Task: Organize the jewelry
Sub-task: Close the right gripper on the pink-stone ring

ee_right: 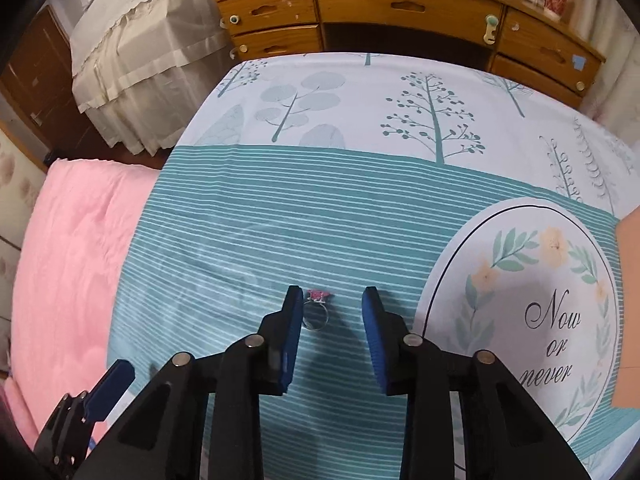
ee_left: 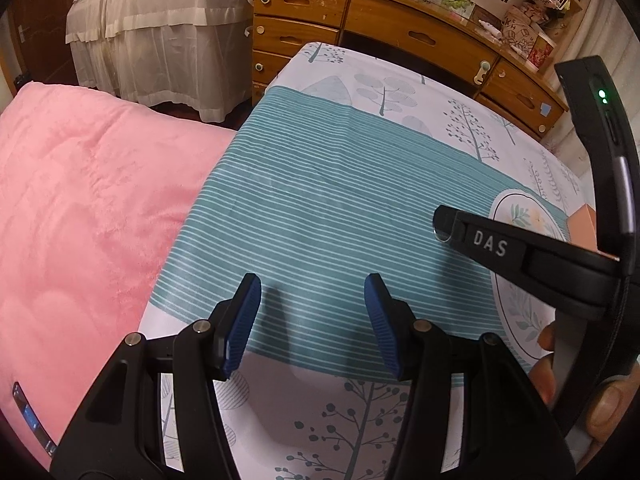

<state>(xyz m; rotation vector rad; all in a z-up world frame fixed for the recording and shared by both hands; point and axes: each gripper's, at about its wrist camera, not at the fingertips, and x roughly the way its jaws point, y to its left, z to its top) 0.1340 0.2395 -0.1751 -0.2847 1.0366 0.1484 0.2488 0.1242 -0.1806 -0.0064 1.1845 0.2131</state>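
A small silver ring (ee_right: 316, 312) with a pink stone lies on the teal-striped tablecloth (ee_right: 240, 240). My right gripper (ee_right: 333, 294) points down over it, jaws apart. The ring sits between them, close against the left blue pad (ee_right: 294, 332) and well clear of the right pad. In the left wrist view the right gripper (ee_left: 444, 220) reaches in from the right, with the ring's silver loop (ee_left: 442, 236) showing at its tip. My left gripper (ee_left: 313, 282) hovers open over bare striped cloth, nothing between its pads. Its blue finger (ee_right: 114, 380) shows at the lower left of the right wrist view.
A peach-coloured box (ee_right: 628, 320) sits at the cloth's right edge beside a round printed emblem (ee_right: 540, 312). A pink quilt (ee_left: 80, 220) lies to the left of the table. A wooden dresser (ee_right: 400, 8) stands behind, and a cream skirted cover (ee_left: 152, 32) at the far left.
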